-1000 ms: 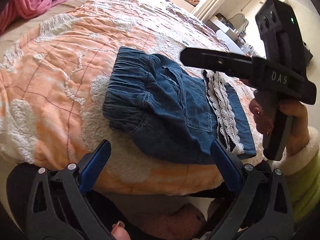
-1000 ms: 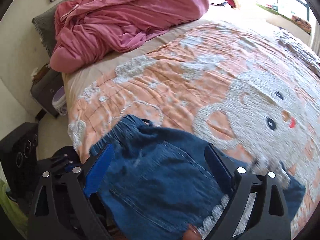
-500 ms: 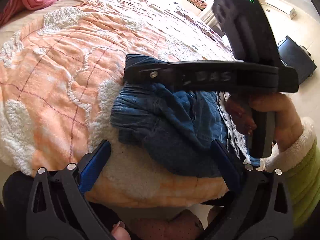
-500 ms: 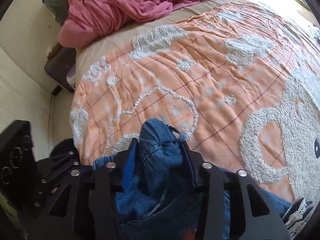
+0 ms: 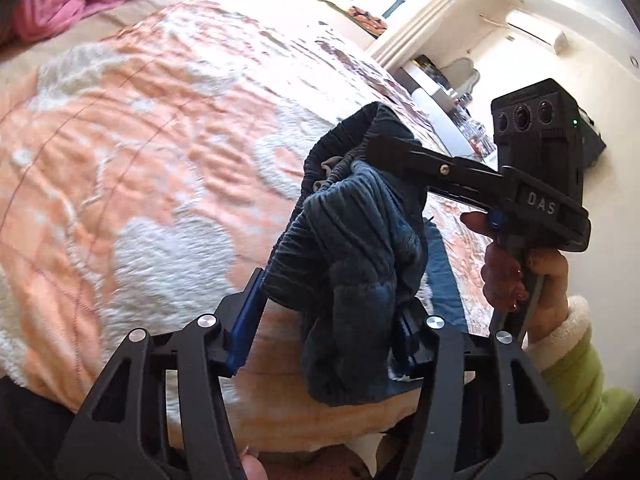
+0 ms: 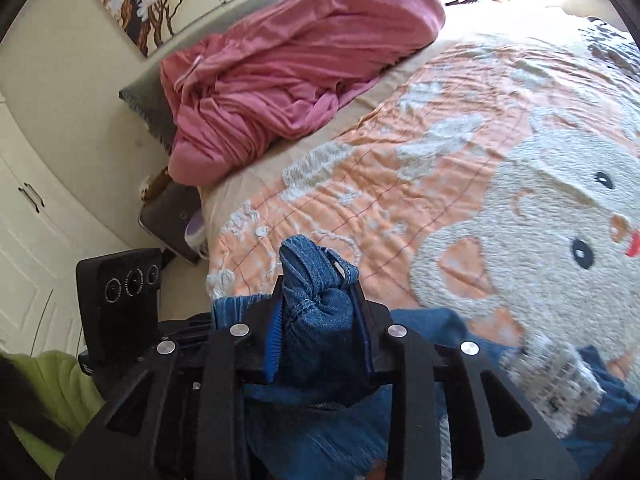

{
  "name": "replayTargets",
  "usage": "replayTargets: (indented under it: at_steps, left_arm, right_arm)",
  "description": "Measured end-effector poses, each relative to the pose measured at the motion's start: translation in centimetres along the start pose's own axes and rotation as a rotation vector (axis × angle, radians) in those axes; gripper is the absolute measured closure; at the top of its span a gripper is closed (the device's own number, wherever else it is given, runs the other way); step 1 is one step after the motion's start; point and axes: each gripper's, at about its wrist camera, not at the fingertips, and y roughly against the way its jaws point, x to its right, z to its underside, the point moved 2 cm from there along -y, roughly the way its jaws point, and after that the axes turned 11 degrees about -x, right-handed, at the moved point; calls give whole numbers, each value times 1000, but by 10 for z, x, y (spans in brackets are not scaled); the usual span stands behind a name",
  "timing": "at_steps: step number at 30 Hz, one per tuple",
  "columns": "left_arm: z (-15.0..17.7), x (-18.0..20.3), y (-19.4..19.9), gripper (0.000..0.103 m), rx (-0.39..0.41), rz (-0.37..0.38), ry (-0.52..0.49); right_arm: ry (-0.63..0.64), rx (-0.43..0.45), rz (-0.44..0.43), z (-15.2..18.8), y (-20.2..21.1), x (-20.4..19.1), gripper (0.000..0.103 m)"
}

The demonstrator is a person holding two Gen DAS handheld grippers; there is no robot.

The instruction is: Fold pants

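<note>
The blue denim pants point(image 5: 356, 256) are bunched and lifted off the orange bedspread at the bed's near edge. My left gripper point(image 5: 332, 300) is shut on a hanging fold of the waistband end. My right gripper point(image 6: 318, 312) is shut on another bunch of the waistband point(image 6: 316, 280); in the left wrist view it point(image 5: 384, 148) comes in from the right and pinches the elastic top. The rest of the pants, with a lace trim point(image 6: 552, 376), lies on the bed below the right gripper.
The orange and white bedspread point(image 6: 460, 168) with a rabbit pattern covers the bed. A pink blanket point(image 6: 288, 76) is heaped at the head. A dark bedside unit point(image 6: 172, 216) stands by the bed's corner. A window and shelf point(image 5: 436, 76) lie beyond the far side.
Both grippers have closed on the waistband end and lifted it off the bed. A second ago the pants lay folded flat and both grippers were open.
</note>
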Motion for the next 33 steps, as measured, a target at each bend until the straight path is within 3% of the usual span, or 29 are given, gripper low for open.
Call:
replayTargets:
  at_steps: [6,15,22,28,31,33]
  left_arm:
    - [-7,59,-14,57,0,-34,-114]
    - [1,116,-55,56,-30,-107,-268]
    - [24,137,-79,47,-86,-103,-347]
    - [55,158,-89,37,-125,-81,-451]
    - [72,168,-94,33,-127,-131,-527]
    - [78,169,-94,33,-125,-152,-554]
  right_arm:
    - [-20,91,23,26,48,22,75]
    - [-120,199,37,79,92,74,72]
    - [-285,238,70,126,110,106,49]
    - [-363,202,111,150,109,102,28]
    - [-350,178,168,149,101,92,23]
    - [-329,141,251,147,94,86,22]
